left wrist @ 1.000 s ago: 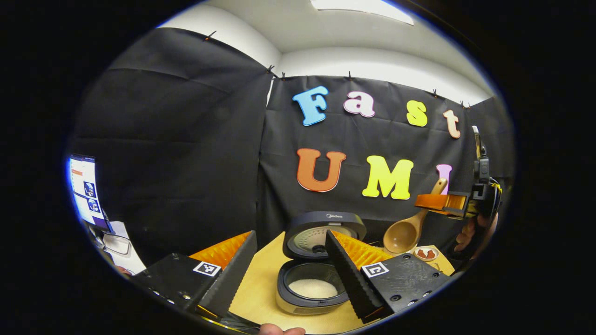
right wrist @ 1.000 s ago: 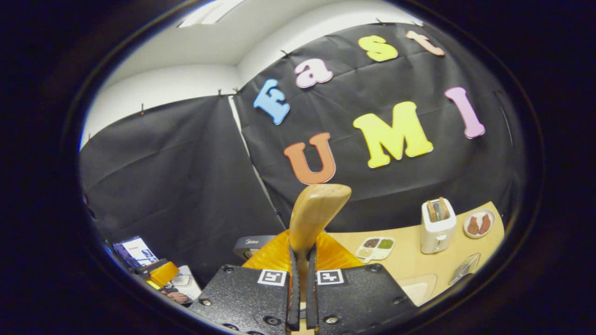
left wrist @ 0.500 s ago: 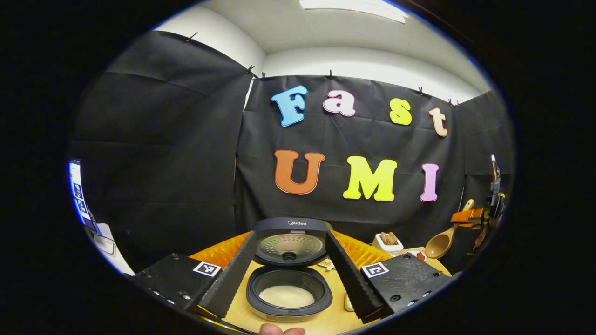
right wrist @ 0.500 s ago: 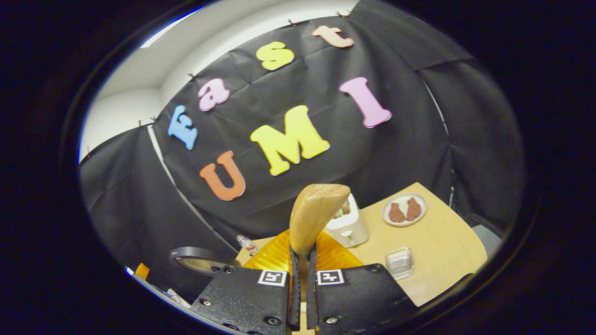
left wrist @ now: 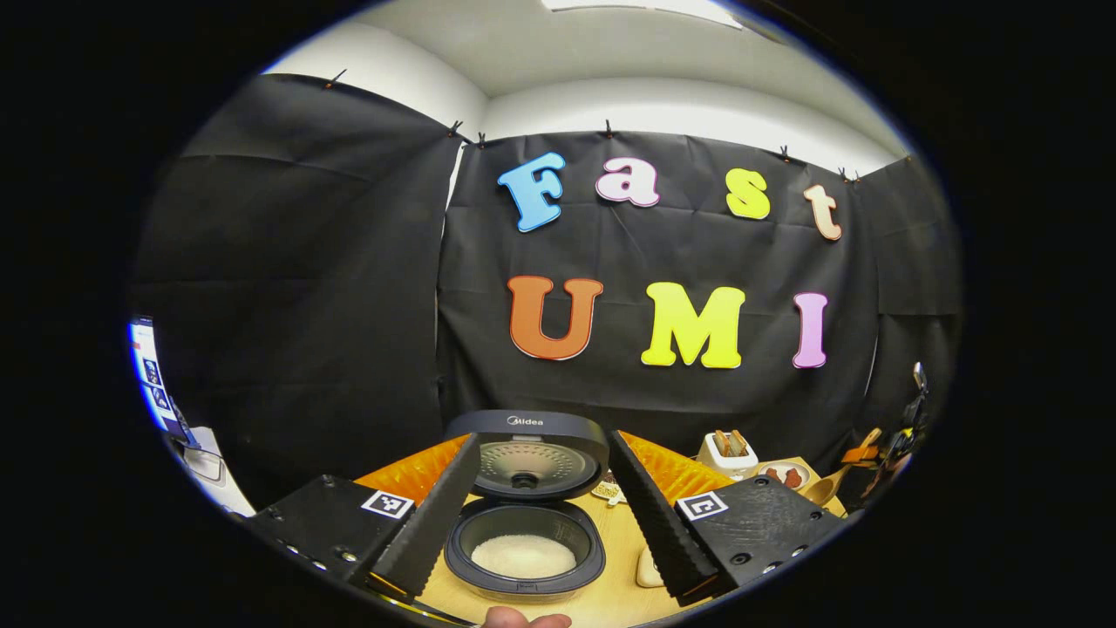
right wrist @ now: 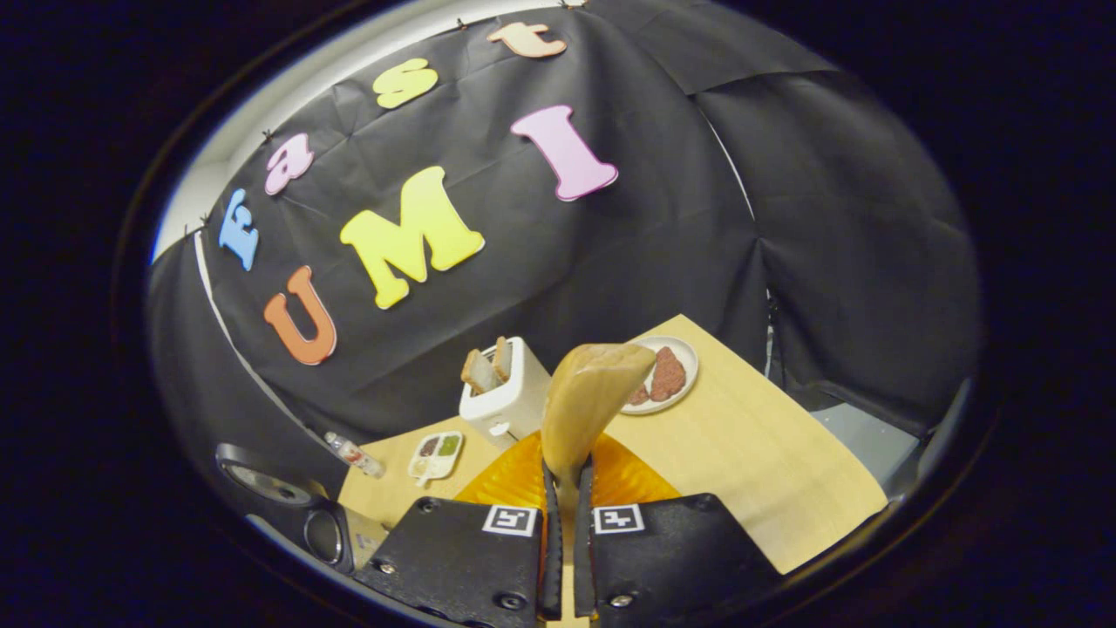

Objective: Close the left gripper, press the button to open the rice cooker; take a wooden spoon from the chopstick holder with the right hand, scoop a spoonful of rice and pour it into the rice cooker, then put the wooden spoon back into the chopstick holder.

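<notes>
Spoon, wooden (right wrist: 586, 403): stiff, light, smooth; clamped at handle between right gripper (right wrist: 565, 558) fingers, near toaster (right wrist: 504, 392). Left gripper (left wrist: 532, 541): spread wide, empty, flanking open rice cooker (left wrist: 523, 558).

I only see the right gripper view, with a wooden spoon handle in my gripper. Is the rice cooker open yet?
Observer: Yes. In the left gripper view the dark round rice cooker has its lid standing up.
Operator: Is there any rice inside?
Observer: A small heap of white rice lies in the bottom of its pot.
Operator: Where's the scoop end of my spoon?
Observer: The light wooden spoon has its bowl hanging low at the far right of that view, well away from the cooker.
</notes>
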